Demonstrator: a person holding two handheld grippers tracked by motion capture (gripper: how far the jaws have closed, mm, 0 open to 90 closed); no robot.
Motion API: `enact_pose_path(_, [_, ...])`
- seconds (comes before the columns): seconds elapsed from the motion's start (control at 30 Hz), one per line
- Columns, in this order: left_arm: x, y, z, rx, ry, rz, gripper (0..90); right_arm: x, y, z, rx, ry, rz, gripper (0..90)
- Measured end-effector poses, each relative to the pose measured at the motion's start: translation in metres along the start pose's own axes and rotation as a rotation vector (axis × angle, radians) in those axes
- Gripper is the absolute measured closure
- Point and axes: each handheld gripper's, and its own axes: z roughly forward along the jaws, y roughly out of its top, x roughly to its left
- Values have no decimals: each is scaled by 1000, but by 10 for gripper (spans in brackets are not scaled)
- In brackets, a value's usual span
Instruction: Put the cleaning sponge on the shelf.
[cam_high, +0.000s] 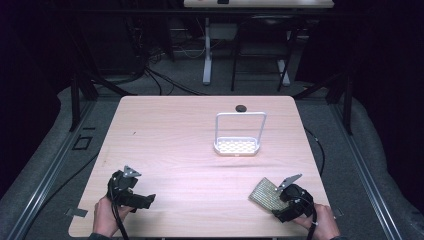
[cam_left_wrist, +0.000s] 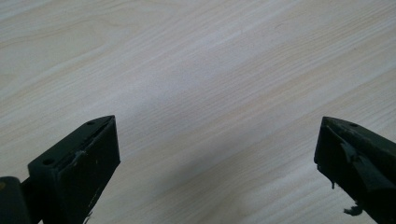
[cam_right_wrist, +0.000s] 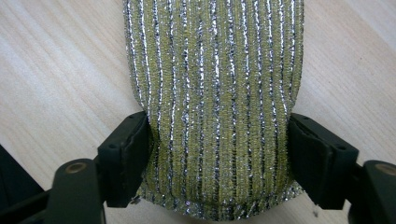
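Observation:
A scouring pad (cam_right_wrist: 215, 70) with yellow and silver stripes lies on the wooden table (cam_high: 180, 145) near its front right corner. My right gripper (cam_right_wrist: 219, 128) is shut on the pad, one black jaw pressing each side of its near end. In the high view the pad (cam_high: 266, 193) sticks out up and to the left of the right gripper (cam_high: 279, 198). At the front left my left gripper (cam_high: 146, 199) rests low over the table. Its jaws stand wide apart over bare wood, so the left gripper (cam_left_wrist: 217, 123) is open and holds nothing.
A small white tray with a tall wire handle (cam_high: 239, 135) stands right of the table's centre. A small dark round object (cam_high: 241, 107) lies behind it near the far edge. A person's hands hold both grippers at the front edge.

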Motion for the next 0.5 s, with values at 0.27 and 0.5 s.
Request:
enact_pose_path(0.27, [0,0,0,-4,3,1,4,3,1,-3,-8,-13,-22,305])
enact_pose_path(0.5, [1,0,0,-4,3,-1,4,3,1,-9,-40,-15,-9,314])
